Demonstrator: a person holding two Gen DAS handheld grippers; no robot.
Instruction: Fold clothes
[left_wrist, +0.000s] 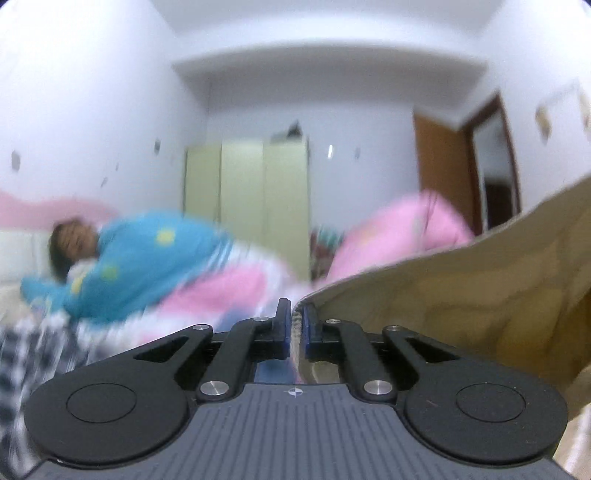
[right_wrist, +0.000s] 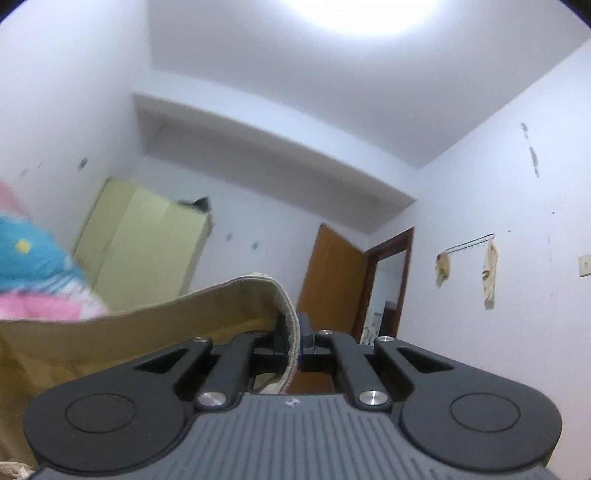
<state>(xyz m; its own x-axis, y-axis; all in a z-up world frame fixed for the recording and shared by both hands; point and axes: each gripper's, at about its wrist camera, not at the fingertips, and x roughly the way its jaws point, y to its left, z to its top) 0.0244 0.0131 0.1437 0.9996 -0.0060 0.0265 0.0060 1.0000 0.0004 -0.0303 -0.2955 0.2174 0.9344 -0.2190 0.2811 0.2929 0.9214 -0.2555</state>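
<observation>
left wrist view: my left tool (left_wrist: 294, 325) pinches the tan garment (left_wrist: 461, 280), which spreads toward 3 o'clock. my right tool (right_wrist: 293, 338) clamps its hem at 12. i judge it lifted for spreading; next, lay flat.

Green wardrobe (left_wrist: 245, 181), orange door (right_wrist: 330, 280), blue/pink blanket (left_wrist: 155, 266), wall rack w/ rags (right_wrist: 469, 243)

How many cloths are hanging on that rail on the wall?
2. One cloth hangs at the left end of the wall rail, the other cloth at its right end. Nothing seems hidden there.
</observation>
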